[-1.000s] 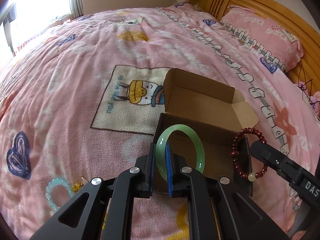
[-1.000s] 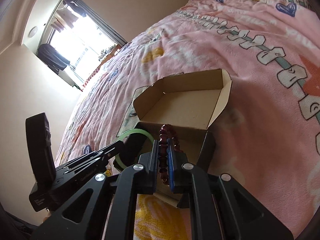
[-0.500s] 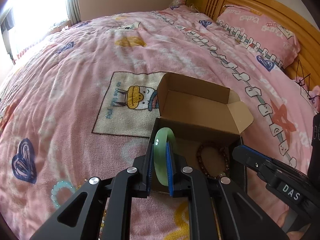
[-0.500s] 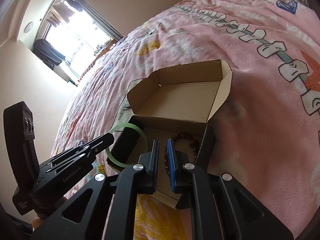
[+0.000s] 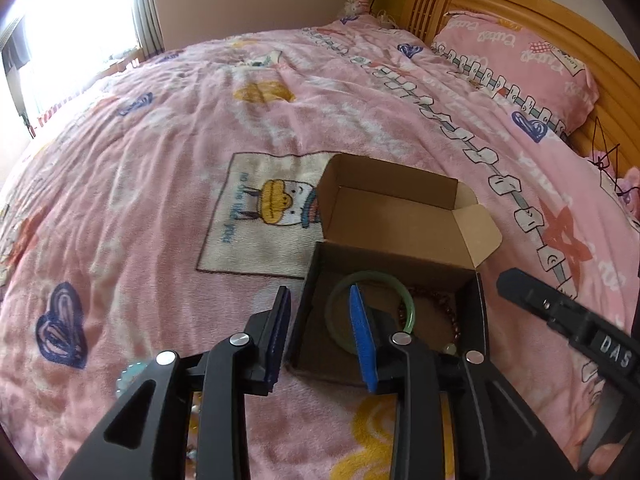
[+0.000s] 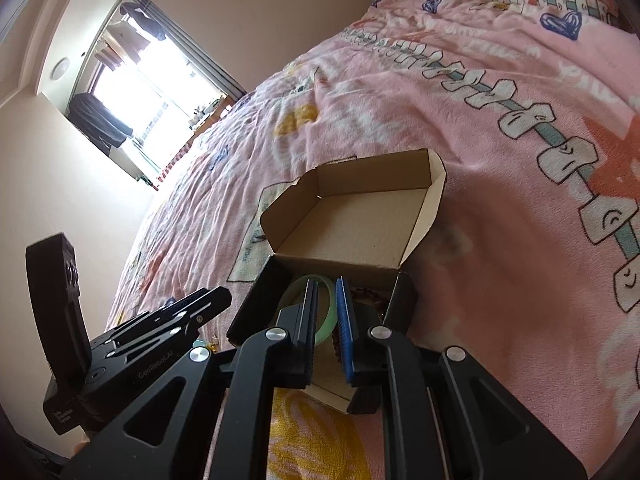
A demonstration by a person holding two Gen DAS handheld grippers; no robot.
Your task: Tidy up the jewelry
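An open cardboard box (image 5: 392,216) sits on the pink bed cover. A green bangle (image 5: 370,308) lies on the box floor, and a dark red bead bracelet (image 5: 444,312) lies beside it on the right. My left gripper (image 5: 318,292) hovers over the box's near left corner. Its jaws are opening and the pads do not press on the bangle. One finger is outside the box wall and the other is over the ring. My right gripper (image 6: 326,286) hangs over the box (image 6: 360,220) with its jaws almost together and nothing between them. The bangle (image 6: 326,312) and bracelet (image 6: 366,292) show behind its fingers.
A turquoise bead bracelet (image 5: 132,372) lies on the cover at the lower left, half hidden by my left gripper. A pink pillow (image 5: 520,64) leans on the wooden headboard (image 5: 600,52) at the back right. A bright window (image 5: 72,28) is at the far left.
The right gripper let the red bead bracelet drop into the box. The left jaws then spread apart, and the green bangle went from upright between the pads to lying flat in the box.
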